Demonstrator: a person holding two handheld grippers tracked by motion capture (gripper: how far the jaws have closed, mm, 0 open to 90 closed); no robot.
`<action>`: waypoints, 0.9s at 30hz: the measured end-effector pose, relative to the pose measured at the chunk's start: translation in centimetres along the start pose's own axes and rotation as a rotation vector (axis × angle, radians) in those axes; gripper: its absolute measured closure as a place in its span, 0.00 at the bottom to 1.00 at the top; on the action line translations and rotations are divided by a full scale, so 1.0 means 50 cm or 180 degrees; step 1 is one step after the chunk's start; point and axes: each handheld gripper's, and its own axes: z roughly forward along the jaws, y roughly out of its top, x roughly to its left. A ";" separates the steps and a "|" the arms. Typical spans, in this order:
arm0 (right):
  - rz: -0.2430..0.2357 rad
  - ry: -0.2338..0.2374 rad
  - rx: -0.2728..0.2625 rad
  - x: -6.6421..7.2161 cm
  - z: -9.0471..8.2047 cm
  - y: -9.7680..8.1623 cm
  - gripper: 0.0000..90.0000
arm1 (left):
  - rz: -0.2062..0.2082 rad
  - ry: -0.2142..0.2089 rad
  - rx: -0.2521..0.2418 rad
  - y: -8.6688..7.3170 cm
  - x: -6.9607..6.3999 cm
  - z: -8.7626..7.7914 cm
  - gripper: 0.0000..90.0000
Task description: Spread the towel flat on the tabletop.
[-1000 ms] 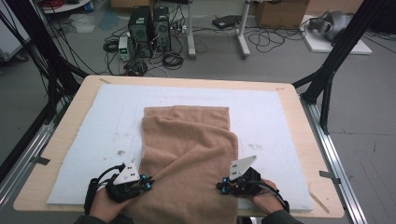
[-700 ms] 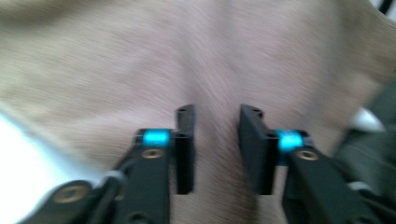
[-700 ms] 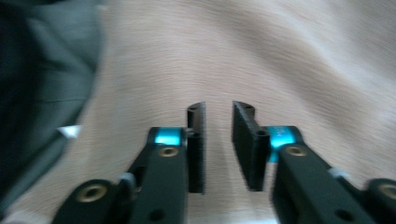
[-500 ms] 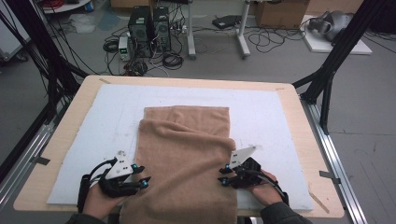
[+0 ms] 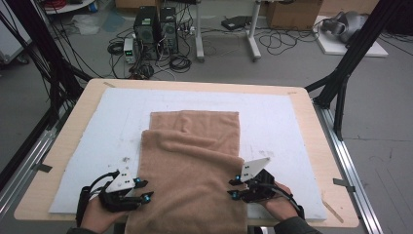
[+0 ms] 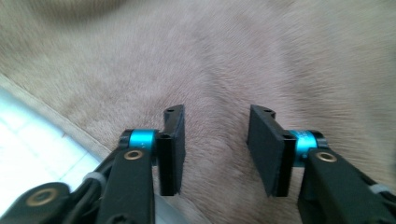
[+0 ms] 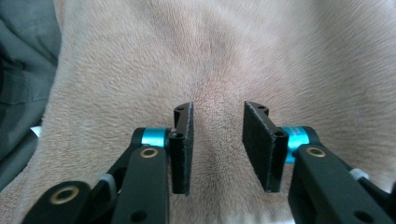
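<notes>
A tan towel (image 5: 195,165) lies on the white mat (image 5: 282,126), its near part folded over the far part and its near end hanging over the table's front edge. My left gripper (image 5: 143,189) sits at the towel's left edge and my right gripper (image 5: 234,187) at its right edge, each held by a hand. In the left gripper view the left gripper (image 6: 215,114) is open over the towel (image 6: 233,56), its jaws having just opened, then narrowed a little. The right gripper (image 7: 215,109) has just been opening, with the towel (image 7: 219,51) beyond its pads, untouched.
The mat covers most of the wooden table (image 5: 68,146), with metal rails (image 5: 350,170) along both sides. Black frame posts (image 5: 341,78) stand at the far corners. Computer towers (image 5: 156,24) and cables lie on the floor beyond. Grey cloth (image 7: 23,70) shows beside the towel's hanging end.
Both grippers were shut on the towel's side edges and have opened and let go. The towel's near part has settled flatter and wider.
</notes>
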 end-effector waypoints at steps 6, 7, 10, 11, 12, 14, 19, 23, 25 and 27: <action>-0.0221 0.0457 -0.0016 0.045 0.007 -0.009 0.95 | 0.0120 -0.0139 -0.0082 -0.016 -0.036 -0.035 0.93; -0.0312 0.0468 -0.0067 0.058 -0.001 -0.005 0.92 | 0.0113 -0.0139 -0.0123 -0.017 -0.038 -0.045 0.91; -0.0245 0.0214 -0.0162 0.052 -0.024 0.004 0.81 | 0.0095 -0.0097 -0.0150 -0.008 -0.026 -0.051 0.75; -0.0195 0.0117 -0.0092 0.039 -0.023 0.005 0.78 | 0.0088 -0.0098 -0.0153 -0.006 -0.023 -0.047 0.72; -0.0151 0.0072 -0.0066 0.031 -0.019 0.004 0.75 | 0.0086 -0.0094 -0.0155 -0.003 -0.018 -0.039 0.69; -0.0083 0.0078 0.0015 0.014 -0.004 -0.003 0.76 | 0.0070 -0.0127 -0.0092 -0.002 -0.012 -0.018 0.68; -0.0095 0.0180 -0.0013 0.022 0.006 -0.019 0.97 | 0.0145 -0.0137 -0.0100 -0.017 -0.028 -0.014 0.95; -0.0151 0.0370 -0.0066 0.050 -0.017 -0.022 0.97 | 0.0159 -0.0246 -0.0065 -0.028 -0.057 -0.052 0.95; -0.0112 0.0468 -0.0232 0.061 -0.036 -0.019 0.94 | 0.0125 -0.0268 -0.0094 -0.032 -0.064 -0.072 0.93; -0.0048 0.0377 -0.0304 0.061 -0.047 -0.016 0.79 | 0.0123 -0.0179 -0.0129 -0.026 -0.061 -0.083 0.81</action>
